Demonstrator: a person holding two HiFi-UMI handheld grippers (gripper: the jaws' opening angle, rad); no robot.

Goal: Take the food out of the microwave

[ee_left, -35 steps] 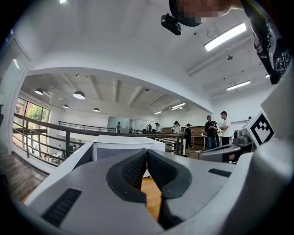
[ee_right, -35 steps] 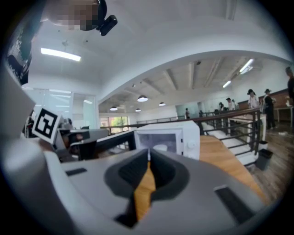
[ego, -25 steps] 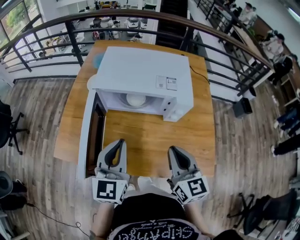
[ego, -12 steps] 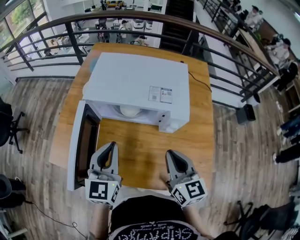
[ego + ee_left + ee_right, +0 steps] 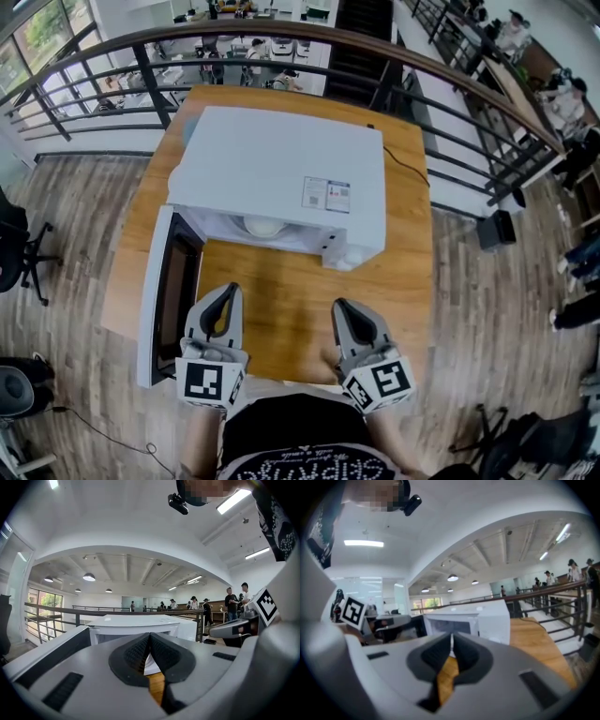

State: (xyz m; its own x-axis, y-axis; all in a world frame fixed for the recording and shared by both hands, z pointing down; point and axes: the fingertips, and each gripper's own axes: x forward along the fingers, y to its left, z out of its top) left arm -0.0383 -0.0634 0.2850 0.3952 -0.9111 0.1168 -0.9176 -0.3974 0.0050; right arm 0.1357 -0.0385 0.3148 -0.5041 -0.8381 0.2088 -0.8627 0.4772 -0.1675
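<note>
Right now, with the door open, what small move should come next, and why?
Probably open the right gripper and move it toward the white dish inside the microwave. The door stands wide open, the dish sits inside, and both grippers, the left gripper too, are shut, empty and short of the opening.

wooden table (image 5: 281, 291) carries the open microwave (image 5: 281, 173)

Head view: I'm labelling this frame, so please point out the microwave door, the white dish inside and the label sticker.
microwave door (image 5: 174, 291), head view, dark inner window.
white dish (image 5: 265, 226), head view, visible front part.
label sticker (image 5: 326, 195), head view, its middle.
</note>
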